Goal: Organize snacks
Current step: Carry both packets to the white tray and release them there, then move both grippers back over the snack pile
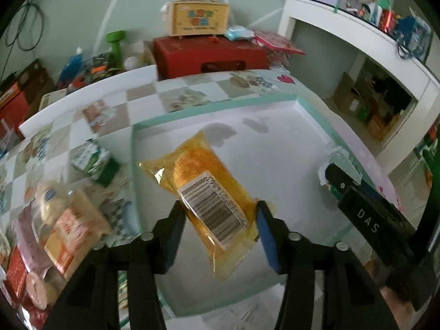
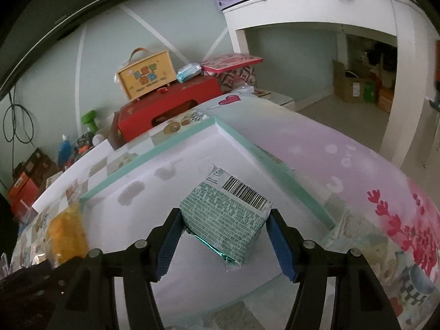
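While both grippers hang over the shallow white tray with a mint-green rim (image 1: 214, 104), each has a snack between its fingers. The left gripper (image 1: 218, 231) stands partly open around a translucent yellow plastic snack packet with a barcode label (image 1: 203, 192); the packet lies inside the tray, and its edges sit close to the blue pads (image 1: 268, 236), though whether they press on it cannot be told. The right gripper (image 2: 224, 243) is likewise partly open about a pale green foil-wrapped block printed with small text and a barcode (image 2: 228, 217); the block sits tilted above the tray floor, both pads at its sides, apparently bearing it. Left of the tray, on the checked patterned tablecloth (image 1: 110, 110), lie a green-and-white carton (image 1: 93, 162) and several blurred orange and red packets (image 1: 66, 231).
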Demonstrator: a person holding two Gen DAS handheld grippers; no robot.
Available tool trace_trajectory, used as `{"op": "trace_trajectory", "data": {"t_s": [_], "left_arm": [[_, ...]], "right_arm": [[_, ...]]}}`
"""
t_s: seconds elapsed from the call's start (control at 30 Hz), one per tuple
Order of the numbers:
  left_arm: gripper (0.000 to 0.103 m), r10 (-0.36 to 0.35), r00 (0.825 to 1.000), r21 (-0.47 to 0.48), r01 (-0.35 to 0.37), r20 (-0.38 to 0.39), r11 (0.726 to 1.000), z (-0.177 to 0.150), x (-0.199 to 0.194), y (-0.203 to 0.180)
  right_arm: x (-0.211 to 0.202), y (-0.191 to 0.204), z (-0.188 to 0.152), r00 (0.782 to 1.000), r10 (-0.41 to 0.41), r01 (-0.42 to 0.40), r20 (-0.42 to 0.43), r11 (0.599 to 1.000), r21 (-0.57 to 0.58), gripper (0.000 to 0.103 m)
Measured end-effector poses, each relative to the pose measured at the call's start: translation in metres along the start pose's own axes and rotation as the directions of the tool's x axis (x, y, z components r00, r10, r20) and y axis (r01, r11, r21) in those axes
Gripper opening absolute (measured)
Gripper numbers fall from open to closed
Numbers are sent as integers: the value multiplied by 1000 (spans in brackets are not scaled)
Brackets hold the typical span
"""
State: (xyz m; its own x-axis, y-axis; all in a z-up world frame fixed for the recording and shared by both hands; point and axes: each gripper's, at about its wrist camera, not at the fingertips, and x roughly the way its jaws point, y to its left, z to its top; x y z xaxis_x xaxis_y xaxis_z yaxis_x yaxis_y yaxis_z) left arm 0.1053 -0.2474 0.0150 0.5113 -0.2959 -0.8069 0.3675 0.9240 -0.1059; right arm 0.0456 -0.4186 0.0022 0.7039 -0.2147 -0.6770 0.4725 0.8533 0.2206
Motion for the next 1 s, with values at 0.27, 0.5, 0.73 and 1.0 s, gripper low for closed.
{"op": "trace_trajectory", "data": {"t_s": [0.27, 0.5, 0.73, 1.0], "left_arm": [[80, 41, 999, -11, -40, 17, 999, 2, -7, 4], [102, 129, 991, -132, -122, 41, 984, -3, -26, 44], [102, 182, 983, -239, -174, 11, 955, -18, -36, 83], [102, 236, 971, -336, -216, 21, 917, -40, -72, 127]], "right_arm": [[-1, -1, 0, 1000, 19, -19, -18, 1000, 4, 68], [0, 11, -1, 1000, 4, -5, -6, 999, -54, 103], [0, 21, -2, 1000, -1, 0, -10, 996, -92, 103], [-17, 34, 1, 997, 35, -31, 62, 997, -69, 103]]}}
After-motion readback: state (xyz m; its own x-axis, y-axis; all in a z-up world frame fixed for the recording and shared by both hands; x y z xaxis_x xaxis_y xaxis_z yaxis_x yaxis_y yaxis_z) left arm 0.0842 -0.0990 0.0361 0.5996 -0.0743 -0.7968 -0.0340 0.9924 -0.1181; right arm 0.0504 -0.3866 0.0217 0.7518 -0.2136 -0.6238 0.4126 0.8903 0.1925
